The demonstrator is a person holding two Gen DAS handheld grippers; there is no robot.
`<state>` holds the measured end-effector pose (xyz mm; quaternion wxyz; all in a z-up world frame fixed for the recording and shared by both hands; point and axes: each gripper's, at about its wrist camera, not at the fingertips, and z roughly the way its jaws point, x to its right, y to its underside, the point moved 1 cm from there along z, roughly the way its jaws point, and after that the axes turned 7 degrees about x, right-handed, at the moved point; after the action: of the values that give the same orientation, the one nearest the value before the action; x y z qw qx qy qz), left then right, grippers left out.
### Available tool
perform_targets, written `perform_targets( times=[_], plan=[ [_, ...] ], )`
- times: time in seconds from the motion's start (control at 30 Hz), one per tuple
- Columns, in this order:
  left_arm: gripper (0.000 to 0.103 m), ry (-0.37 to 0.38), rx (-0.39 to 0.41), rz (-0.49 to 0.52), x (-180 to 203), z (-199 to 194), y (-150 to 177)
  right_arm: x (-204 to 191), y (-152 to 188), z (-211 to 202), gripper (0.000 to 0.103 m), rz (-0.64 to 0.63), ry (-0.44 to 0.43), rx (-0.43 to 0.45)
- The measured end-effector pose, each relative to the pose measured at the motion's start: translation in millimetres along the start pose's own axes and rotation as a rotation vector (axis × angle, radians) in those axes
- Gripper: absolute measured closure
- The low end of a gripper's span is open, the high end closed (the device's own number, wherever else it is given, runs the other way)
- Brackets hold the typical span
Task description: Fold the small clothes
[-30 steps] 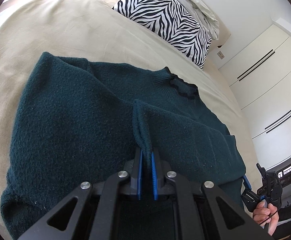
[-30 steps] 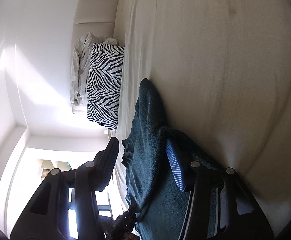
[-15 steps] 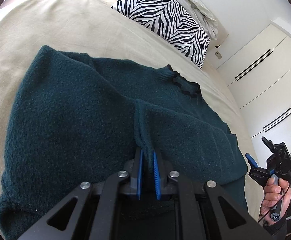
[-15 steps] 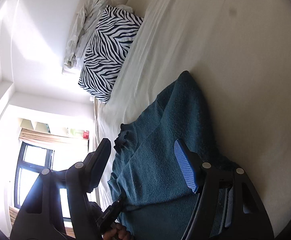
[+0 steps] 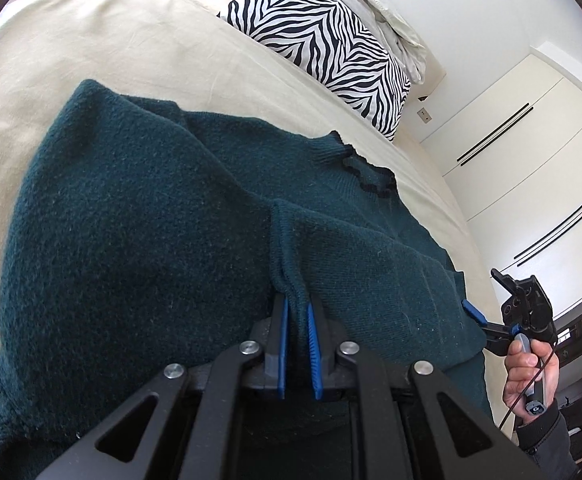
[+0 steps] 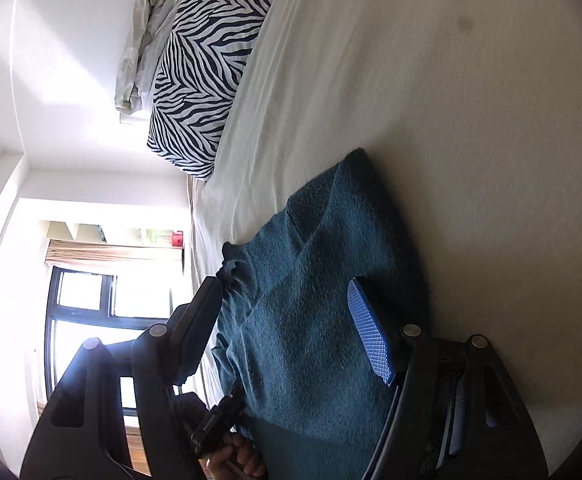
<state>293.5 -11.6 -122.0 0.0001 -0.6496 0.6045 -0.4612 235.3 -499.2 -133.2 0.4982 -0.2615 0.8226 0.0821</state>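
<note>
Sweater (image 5: pixel 139 248) sits in the middle of the left wrist frame, spread on the beige bed (image 5: pixel 139 52), so folding looks barely begun: one sleeve lies across the body, the rest unfolded. Left gripper (image 5: pixel 297 346) pinches a knit edge at bottom centre. Right gripper (image 6: pixel 287 320) hangs spread and empty over the sweater. Only the left view shows the wardrobe (image 5: pixel 531 128); only the right shows the window (image 6: pixel 91 320).

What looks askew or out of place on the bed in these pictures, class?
The dark green knitted sweater lies rumpled on the beige bedsheet, with one ridge pinched up by the left gripper. Nothing looks spilled or damaged.
</note>
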Motion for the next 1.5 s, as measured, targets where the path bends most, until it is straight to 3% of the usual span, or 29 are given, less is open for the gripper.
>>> perform_targets(
  times=[0.07,0.2,0.33,0.43,0.63,0.9,1.0,1.37,1.5],
  plan=[
    [0.089,0.004,-0.005,-0.004,-0.6,-1.5,-0.4,-0.5,20.6,-14.8,0.039,-0.046,0.005,-0.035],
    [0.087,-0.023,-0.021,0.045,6.5,-18.8,1.8,12.4,46.1,-62.2,0.039,-0.060,0.015,-0.020],
    [0.058,-0.083,0.019,0.069,5.6,-71.0,15.7,27.9,74.4,-123.0,0.037,-0.075,0.080,0.043],
    [0.052,-0.128,0.045,0.042,-6.9,-121.5,36.7,40.8,106.1,-168.4,0.037,-0.083,0.091,0.077],
    [0.046,-0.216,-0.003,-0.016,-37.5,-204.2,105.9,50.3,177.8,-227.4,0.037,-0.189,0.184,0.077],
    [0.046,-0.175,-0.064,-0.077,-38.9,-262.3,170.9,77.1,247.5,-279.3,0.037,-0.236,0.247,0.045],
    [0.046,-0.134,-0.099,-0.114,-35.8,-267.9,183.3,71.5,258.9,-285.7,0.037,-0.266,0.262,0.039],
    [0.046,-0.116,-0.221,-0.123,-29.1,-274.9,214.2,69.3,283.2,-301.1,0.039,-0.278,0.291,0.005],
    [0.053,-0.125,-0.227,-0.128,-31.0,-274.0,215.1,76.7,286.5,-313.6,0.040,-0.239,0.284,0.010]
  ],
)
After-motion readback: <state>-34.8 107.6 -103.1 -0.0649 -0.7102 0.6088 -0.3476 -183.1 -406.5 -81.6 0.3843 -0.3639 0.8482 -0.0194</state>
